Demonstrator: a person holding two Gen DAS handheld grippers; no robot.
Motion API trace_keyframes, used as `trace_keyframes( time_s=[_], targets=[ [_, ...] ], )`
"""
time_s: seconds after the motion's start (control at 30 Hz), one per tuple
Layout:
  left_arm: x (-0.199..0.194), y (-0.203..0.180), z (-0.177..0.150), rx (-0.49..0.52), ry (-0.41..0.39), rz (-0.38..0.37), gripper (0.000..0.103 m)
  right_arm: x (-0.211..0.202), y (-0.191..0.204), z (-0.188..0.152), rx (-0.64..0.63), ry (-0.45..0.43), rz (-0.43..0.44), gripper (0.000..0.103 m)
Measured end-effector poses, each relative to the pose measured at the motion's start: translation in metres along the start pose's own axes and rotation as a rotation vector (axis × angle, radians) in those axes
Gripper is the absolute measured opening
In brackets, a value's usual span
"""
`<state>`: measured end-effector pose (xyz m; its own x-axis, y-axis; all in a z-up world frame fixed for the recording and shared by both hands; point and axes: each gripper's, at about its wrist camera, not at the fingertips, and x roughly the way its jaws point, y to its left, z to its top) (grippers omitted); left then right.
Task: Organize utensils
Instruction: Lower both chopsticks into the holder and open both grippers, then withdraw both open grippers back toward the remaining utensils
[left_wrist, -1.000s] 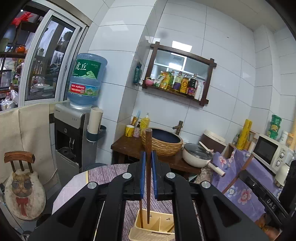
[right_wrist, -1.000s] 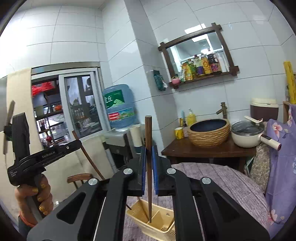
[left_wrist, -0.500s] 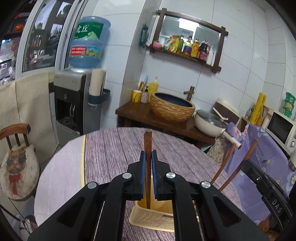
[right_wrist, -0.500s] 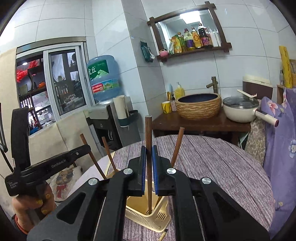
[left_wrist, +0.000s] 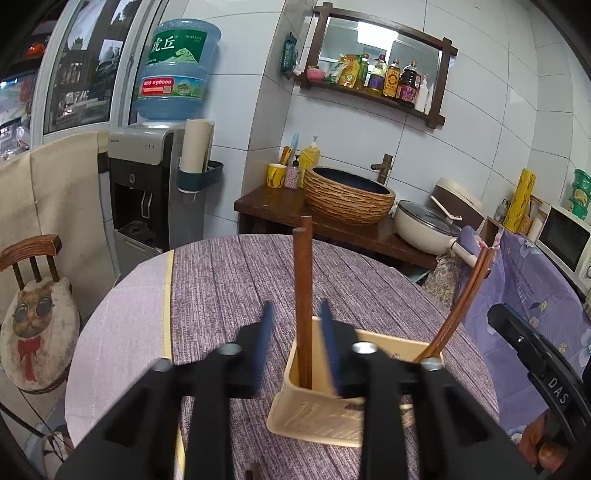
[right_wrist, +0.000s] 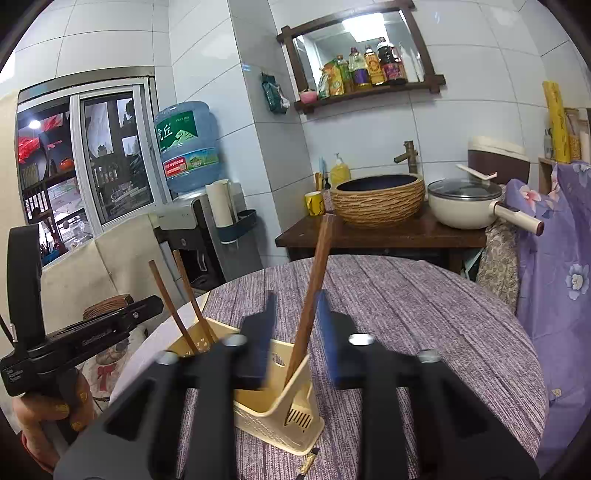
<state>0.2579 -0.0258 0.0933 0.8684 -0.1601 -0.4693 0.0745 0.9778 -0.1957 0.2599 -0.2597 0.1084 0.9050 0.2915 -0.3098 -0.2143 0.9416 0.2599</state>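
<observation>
Both jaws are spreading now; we are leaving chopsticks (left_wrist: 303, 295) standing in the caddy (left_wrist: 314, 413) at 6 o'clock, left gripper (left_wrist: 295, 332), right gripper (right_wrist: 295, 332).

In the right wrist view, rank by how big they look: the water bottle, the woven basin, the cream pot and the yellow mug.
1. Woven basin
2. Water bottle, close to the basin, so unsure
3. Cream pot
4. Yellow mug

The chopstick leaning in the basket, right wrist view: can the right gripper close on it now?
Probably yes. The right gripper is open and the chopstick rises between its fingers, with nothing in front; the basket wall sits lower.
</observation>
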Motion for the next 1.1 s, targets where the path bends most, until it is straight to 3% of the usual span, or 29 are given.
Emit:
trace_keyframes(
  time_s=[0.03,0.2,0.3,0.43,0.6,0.7,1.1],
  targets=[
    [-0.004,0.002,-0.003,-0.001,-0.011,0.004,0.056,-0.004,-0.001,-0.002,0.002,-0.009,-0.007,0.047],
    [-0.020,0.017,-0.031,-0.006,0.016,0.022,0.065,-0.017,0.002,-0.023,-0.042,0.042,-0.044,0.047],
    [-0.023,0.022,-0.058,0.020,0.080,0.041,0.066,-0.017,0.002,-0.047,-0.065,0.118,-0.040,0.047],
    [-0.025,0.024,-0.100,0.076,0.156,0.072,0.066,-0.010,-0.001,-0.088,-0.089,0.232,-0.103,0.047],
    [-0.021,0.034,-0.141,0.069,0.256,0.098,0.064,0.003,-0.003,-0.133,-0.068,0.380,-0.115,0.044],
    [-0.022,0.035,-0.155,0.074,0.270,0.124,0.064,0.011,-0.002,-0.153,-0.034,0.441,-0.114,0.040],
    [-0.032,0.023,-0.175,0.123,0.294,0.113,0.064,0.044,0.009,-0.164,0.010,0.535,-0.132,0.027]
  ],
)
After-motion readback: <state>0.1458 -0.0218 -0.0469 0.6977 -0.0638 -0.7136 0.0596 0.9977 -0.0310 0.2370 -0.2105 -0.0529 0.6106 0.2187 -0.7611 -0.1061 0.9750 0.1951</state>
